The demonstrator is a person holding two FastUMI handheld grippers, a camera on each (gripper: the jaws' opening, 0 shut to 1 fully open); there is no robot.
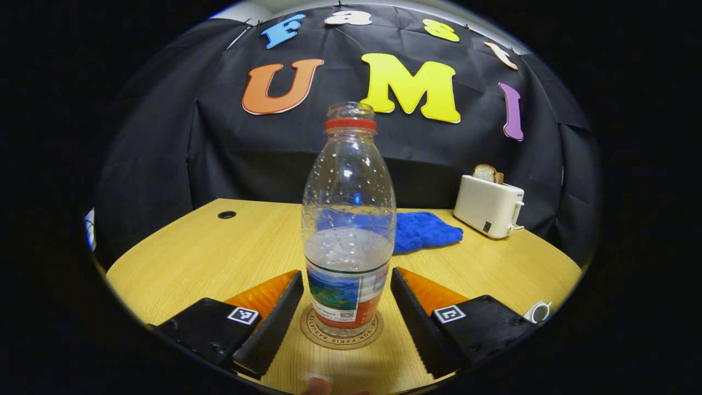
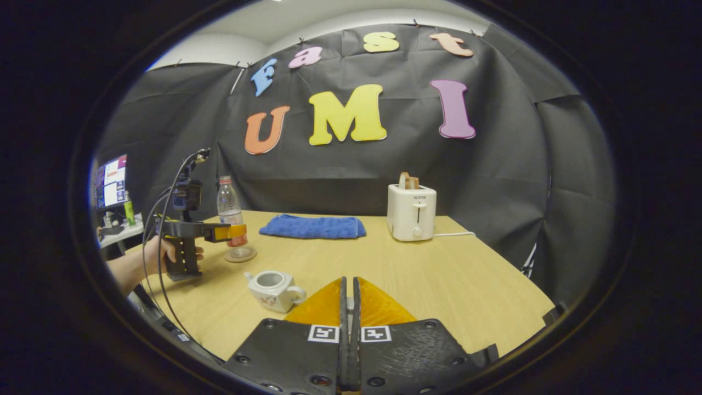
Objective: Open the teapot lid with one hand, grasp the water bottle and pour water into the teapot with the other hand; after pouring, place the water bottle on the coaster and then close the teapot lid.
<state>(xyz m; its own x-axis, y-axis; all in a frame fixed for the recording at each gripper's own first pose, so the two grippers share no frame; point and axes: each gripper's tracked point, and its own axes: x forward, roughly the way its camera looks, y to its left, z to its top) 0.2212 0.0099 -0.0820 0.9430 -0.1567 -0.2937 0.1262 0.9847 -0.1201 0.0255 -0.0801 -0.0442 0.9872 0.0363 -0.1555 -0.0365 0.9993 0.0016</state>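
Centre of frame, water bottle (image 1: 349, 219) upright on coaster (image 1: 341, 334), left hand-held gripper (image 1: 346, 312) released astride it; lower left, lidless teapot (image 2: 272, 291) on bench (image 2: 439, 274), right hand-held gripper (image 2: 349, 299) clenched, apparently empty; best withdrawn straight back

Black cloth wall (image 2: 351, 175) – wooden table (image 2: 449, 274) – perhaps a monitor (image 2: 111, 180).

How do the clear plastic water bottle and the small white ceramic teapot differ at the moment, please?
The clear plastic water bottle is tall, see-through and partly filled; the small white ceramic teapot is squat and opaque. The bottle stands on a round coaster; the teapot sits on the bare wooden table. The bottle stands between the open left tongs; the teapot stands to the left of the shut right tongs. Both stand upright with open tops.
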